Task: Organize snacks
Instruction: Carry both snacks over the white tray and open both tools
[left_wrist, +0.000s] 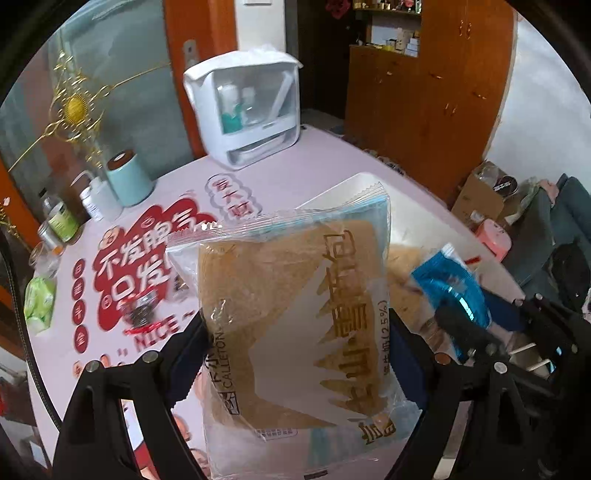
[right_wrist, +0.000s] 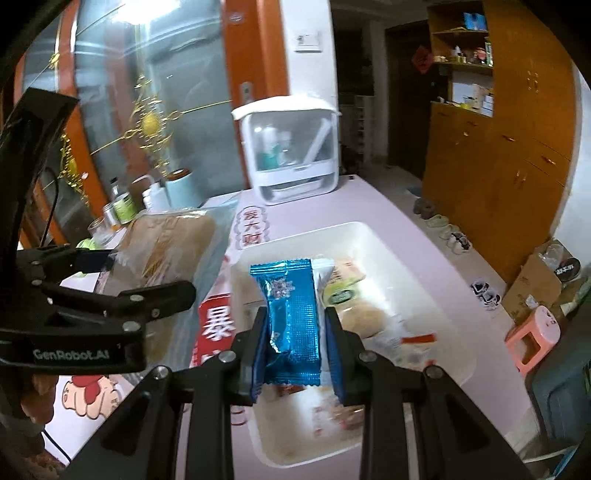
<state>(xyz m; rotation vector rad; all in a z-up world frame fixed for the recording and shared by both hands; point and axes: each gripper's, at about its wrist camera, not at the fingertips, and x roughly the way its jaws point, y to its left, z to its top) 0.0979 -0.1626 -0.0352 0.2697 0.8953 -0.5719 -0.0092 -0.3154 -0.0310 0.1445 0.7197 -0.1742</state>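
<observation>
A large bread packet (left_wrist: 295, 314), clear wrapper with gold lettering, fills the left wrist view, and my left gripper (left_wrist: 295, 332) is shut on its sides and holds it above the pink table. My right gripper (right_wrist: 295, 325) is shut on a blue foil snack packet (right_wrist: 291, 317) above the white tray (right_wrist: 369, 232), which holds several wrapped snacks. In the right wrist view the left gripper (right_wrist: 147, 291) and its bread packet (right_wrist: 170, 243) hang to the left of the tray. In the left wrist view the blue packet (left_wrist: 450, 291) shows at the right, and the tray's rim (left_wrist: 354, 184) peeks out behind the bread.
A white storage box with a clear front (left_wrist: 243, 110) stands at the table's far end. A teal canister (left_wrist: 127, 177), bottles and jars line the left edge, and a green packet (left_wrist: 38, 302) lies there. A small wrapped snack (left_wrist: 142, 314) lies on the table. A pink stool (right_wrist: 535, 336) stands on the floor.
</observation>
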